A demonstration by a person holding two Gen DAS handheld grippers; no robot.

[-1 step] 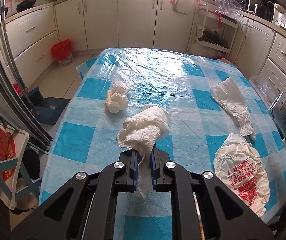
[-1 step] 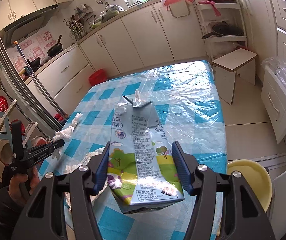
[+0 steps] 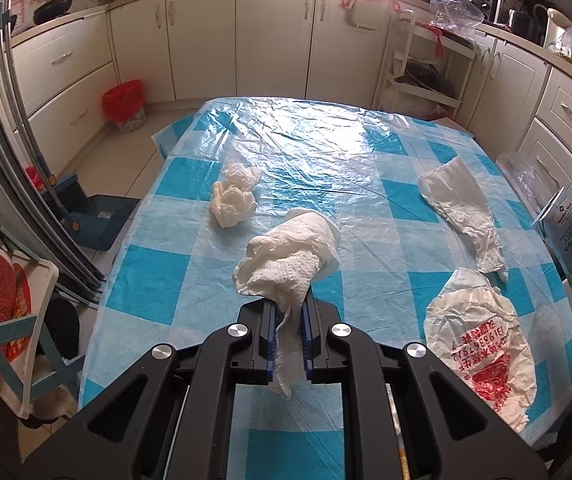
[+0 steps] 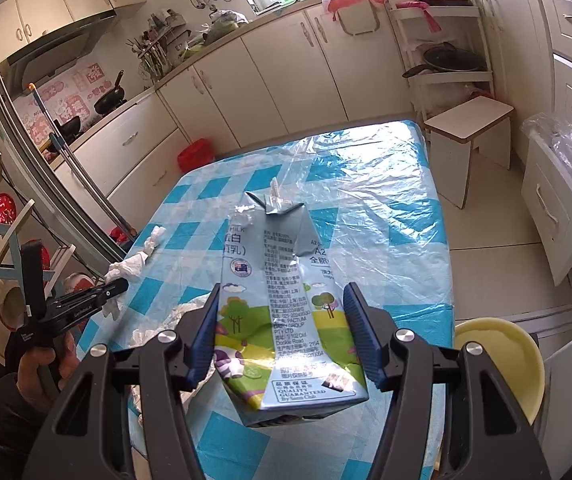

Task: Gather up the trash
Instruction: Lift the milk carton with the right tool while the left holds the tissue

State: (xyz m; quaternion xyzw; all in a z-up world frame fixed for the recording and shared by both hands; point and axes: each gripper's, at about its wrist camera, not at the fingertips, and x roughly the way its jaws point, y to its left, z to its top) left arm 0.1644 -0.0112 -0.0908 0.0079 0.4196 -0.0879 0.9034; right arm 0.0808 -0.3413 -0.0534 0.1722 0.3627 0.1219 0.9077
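While the left gripper [image 3: 288, 330] has its jaws clenched on a crumpled paper towel [image 3: 288, 258], the tail of that towel hangs down between the blue pads and hides the strip of desk [image 3: 366, 168] directly beneath. Just beyond the paper towel, toward the far cabinets, lies a smaller balled tissue [image 3: 235, 200] on the blue-and-white checked cover. To the right of the paper towel sits a flattened white bag with red print [image 3: 482, 348], its lettering upside down and hard to read, and beyond that a wrinkled clear-white plastic wrapper [image 3: 466, 208]. On the floor, beyond the far left corner of the desk, stands a red bin [image 3: 123, 100].

From the right wrist view, the right gripper [image 4: 286, 332] grasps a milk carton [image 4: 282, 300] by its lower sides, jaws wide and pressed against it. The carton's torn top points away from the camera, and its bottom edge hides the desk cover below it. Most of its small print is too fine to make out. Right of the carton and lower, a yellow bowl [image 4: 502, 356] is partly cut off behind the gripper's arm. Left of the carton, the left gripper shows from the side with the paper towel at its tip, and the hand [image 4: 48, 364] holding it is partly hidden by the frame edge.
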